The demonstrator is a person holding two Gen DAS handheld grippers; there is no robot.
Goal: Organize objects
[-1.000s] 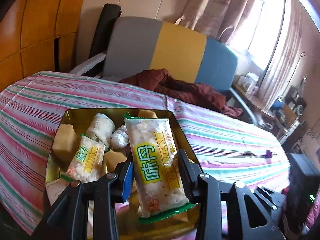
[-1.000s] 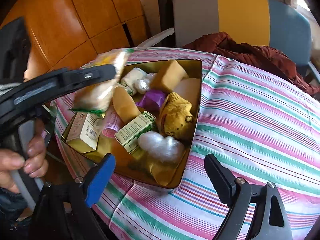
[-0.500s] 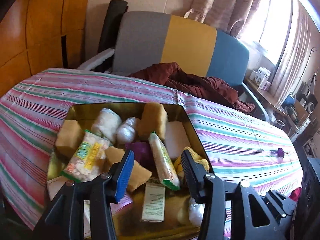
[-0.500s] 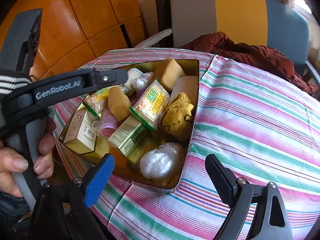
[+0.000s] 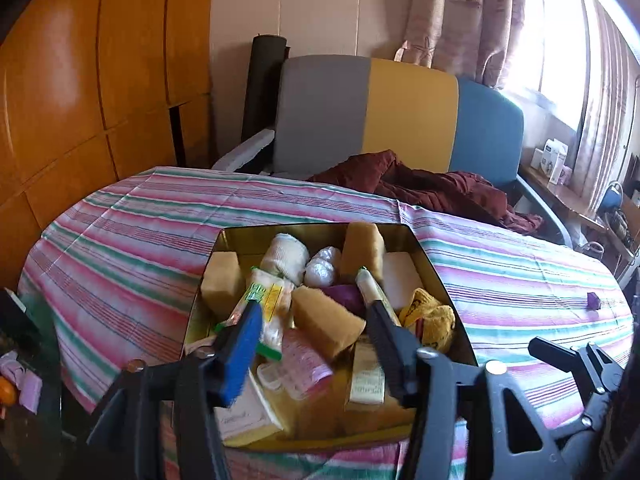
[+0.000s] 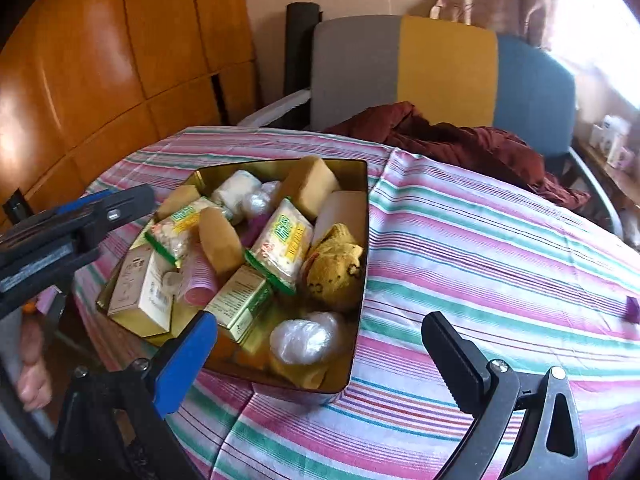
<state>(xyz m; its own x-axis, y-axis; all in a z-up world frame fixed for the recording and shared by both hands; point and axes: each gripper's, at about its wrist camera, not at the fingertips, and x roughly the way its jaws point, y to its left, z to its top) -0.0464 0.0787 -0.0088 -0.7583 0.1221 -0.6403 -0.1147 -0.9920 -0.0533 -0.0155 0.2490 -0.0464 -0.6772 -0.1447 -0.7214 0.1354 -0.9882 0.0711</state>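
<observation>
A gold tin (image 5: 316, 229) (image 6: 362, 176) sits on the striped tablecloth, filled with several items: sponges, wrapped rolls, small boxes and a yellow plush toy (image 6: 336, 268). The green-edged cracker packet (image 6: 282, 242) lies in the tin on the other items; in the left wrist view it (image 5: 370, 288) shows edge-on. A second such packet (image 6: 178, 224) lies at the tin's left. My left gripper (image 5: 310, 320) is open and empty above the tin's near side. My right gripper (image 6: 320, 336) is open and empty at the tin's near right corner.
A small purple object (image 5: 593, 300) (image 6: 633, 308) lies on the cloth far right. A grey, yellow and blue chair (image 5: 400, 120) with a maroon garment (image 5: 432, 188) stands behind the table. Wooden panels are on the left.
My left gripper let go of the cracker packet, which dropped into the tin. The gripper then drew back and up, away from the tin. The right gripper stayed open, nearly still.
</observation>
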